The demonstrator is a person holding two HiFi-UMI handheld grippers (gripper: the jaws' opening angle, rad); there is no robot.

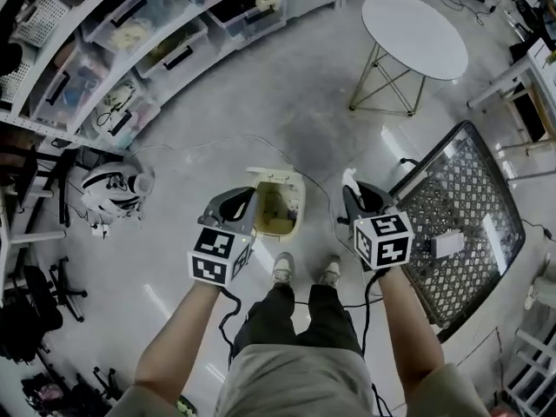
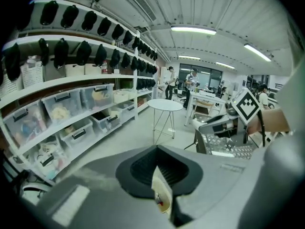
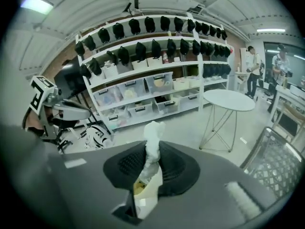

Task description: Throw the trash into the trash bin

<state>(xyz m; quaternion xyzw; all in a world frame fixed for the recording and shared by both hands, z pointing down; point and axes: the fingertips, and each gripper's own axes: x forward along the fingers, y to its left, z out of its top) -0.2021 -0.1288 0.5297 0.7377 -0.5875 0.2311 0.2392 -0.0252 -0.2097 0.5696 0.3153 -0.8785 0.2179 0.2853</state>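
Bare forearms reach up from 6 o'clock in the head view. The left forearm [image 1: 178,333] angles toward 11 o'clock and the right forearm [image 1: 408,320] toward 1 o'clock. Both hands are hidden behind the grippers they hold. Between the forearms are the person's legs and shoes [image 1: 283,268].

Shelves [image 1: 130,42] of clear boxes curve from 10 to 12 o'clock. A mesh table [image 1: 460,207] fills 3 o'clock, and a round table [image 1: 413,33] stands at 1 o'clock.

The bin [image 1: 300,207] sits open on the floor [image 1: 287,102] at dead centre, just beyond the shoes.

The left gripper [image 1: 252,195], at the bin's 9 o'clock, tilts forward and down. Its jaws are together with nothing in them. A thin slit between them shows a strip of the bin.

The right gripper [image 1: 349,189], at the bin's 3 o'clock, tilts the same way. It is clamped on a crumpled white tissue [image 1: 350,178] that pokes past the tips, beside the bin, not in it.

A black-and-white object [image 1: 113,189] at 9 o'clock is too unclear to name.
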